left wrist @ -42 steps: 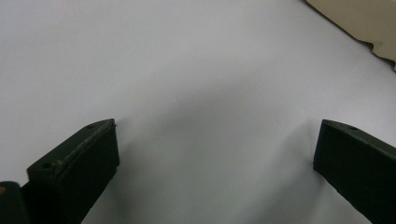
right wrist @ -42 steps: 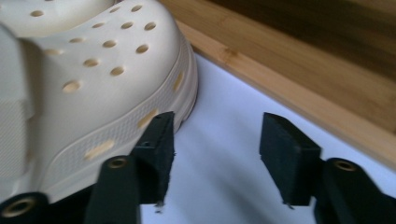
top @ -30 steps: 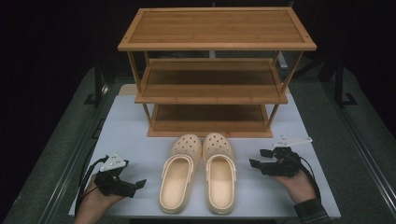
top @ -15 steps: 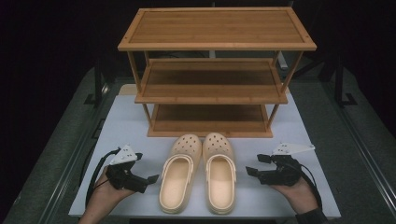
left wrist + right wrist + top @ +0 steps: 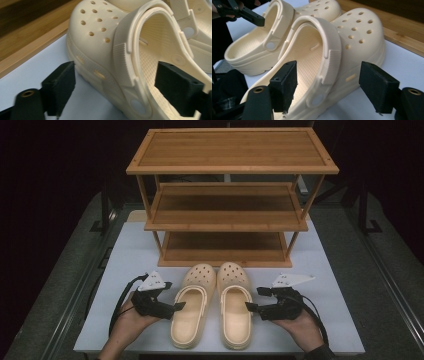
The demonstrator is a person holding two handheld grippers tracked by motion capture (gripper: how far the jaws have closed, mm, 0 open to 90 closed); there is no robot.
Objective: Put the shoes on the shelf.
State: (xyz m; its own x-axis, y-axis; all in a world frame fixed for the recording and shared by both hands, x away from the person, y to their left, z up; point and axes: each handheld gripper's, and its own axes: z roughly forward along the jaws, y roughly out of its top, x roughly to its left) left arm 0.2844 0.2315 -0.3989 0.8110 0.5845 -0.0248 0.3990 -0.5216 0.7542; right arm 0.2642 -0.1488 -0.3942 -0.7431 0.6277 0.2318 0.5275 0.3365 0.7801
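Cream foam clogs, perforated toes, lie paired on white table (image 5: 125, 255) before bamboo rack (image 5: 227, 195); left gripper (image 5: 176, 307) straddles left clog (image 5: 192, 309) wall, jaws wide; right gripper (image 5: 250, 307) likewise at right clog (image 5: 235, 306).

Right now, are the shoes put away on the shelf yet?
Not yet. Both clogs, left clog and right clog, sit on the table before the bare wooden rack. The left gripper and right gripper are open, each straddling its clog's side wall. Gripping, lifting and shelving remain.

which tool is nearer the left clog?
Left. The left tool straddles the left clog outer wall, jaws open; the right tool sits beyond the right clog.
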